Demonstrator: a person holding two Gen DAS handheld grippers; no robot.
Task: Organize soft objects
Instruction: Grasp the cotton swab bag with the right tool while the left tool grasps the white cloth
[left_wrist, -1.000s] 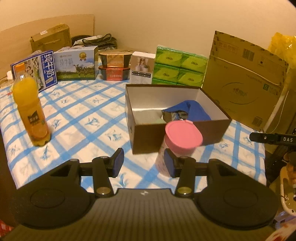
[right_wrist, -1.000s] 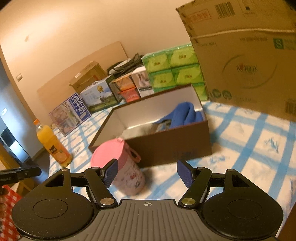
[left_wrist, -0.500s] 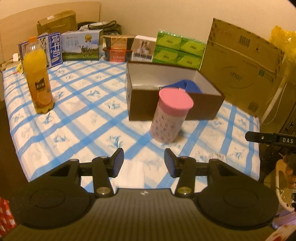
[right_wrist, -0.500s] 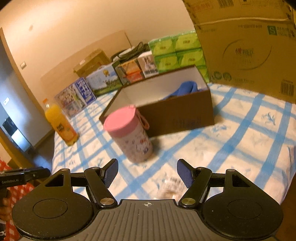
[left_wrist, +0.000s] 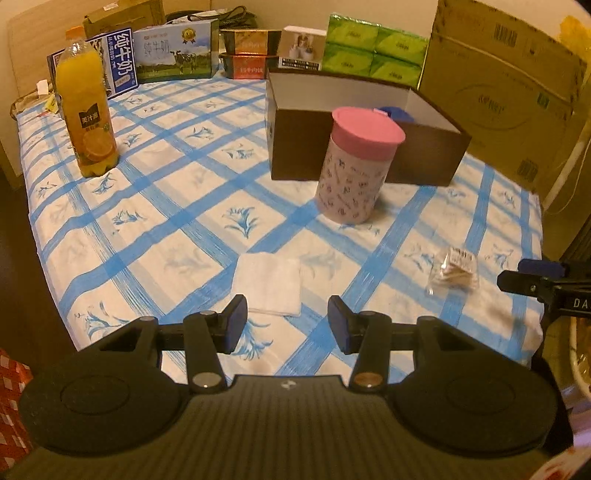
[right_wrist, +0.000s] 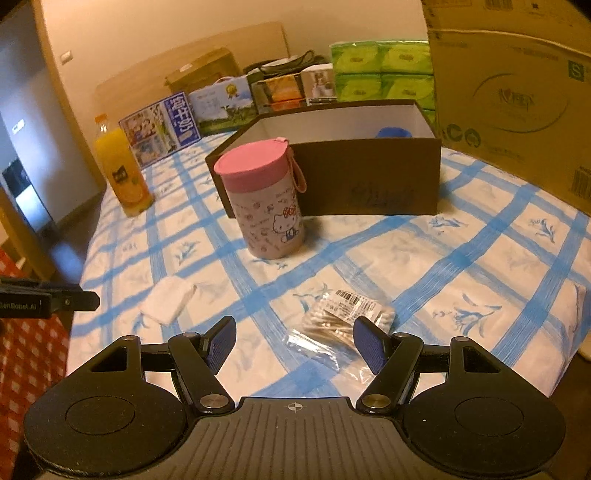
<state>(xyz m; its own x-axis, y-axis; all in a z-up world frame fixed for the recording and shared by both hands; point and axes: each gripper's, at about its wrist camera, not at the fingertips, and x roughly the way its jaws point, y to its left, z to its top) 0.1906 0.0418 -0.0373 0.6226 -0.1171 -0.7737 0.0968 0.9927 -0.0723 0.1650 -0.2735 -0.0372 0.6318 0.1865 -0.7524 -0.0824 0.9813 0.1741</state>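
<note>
1. The left gripper (left_wrist: 283, 320) hung above the near edge of the blue-and-white checked tablecloth (left_wrist: 177, 192), its blue-padded jaws apart with nothing between them.
2. Just beyond its fingertips lay a folded white square of cloth (left_wrist: 269, 285), flat on the tablecloth and touched by neither pad; the right wrist view showed the same folded white cloth (right_wrist: 168, 300) off to the left.
3. The right gripper (right_wrist: 294, 346) was also spread wide and gripped nothing. A clear plastic bag of cotton swabs with a barcode label (right_wrist: 341, 316) lay on the tablecloth between and just ahead of its pads, not pinched by them.
4. In the left wrist view that swab bag (left_wrist: 453, 273) sat well to the right of the white cloth.
5. Farther back stood a pink-lidded cylindrical canister with cartoon print (left_wrist: 356, 166), upright, just in front of an open dark brown cardboard box with a white interior (left_wrist: 295, 147).
6. Inside the box, a piece of blue fabric (right_wrist: 392, 132) peeked over the rim.
7. A bottle of orange juice (left_wrist: 86, 114) stood upright at the left of the tablecloth, well apart from the canister.
8. Green tissue packs (left_wrist: 373, 51) and a large tan cardboard carton (left_wrist: 506, 92) lined the back.
</note>
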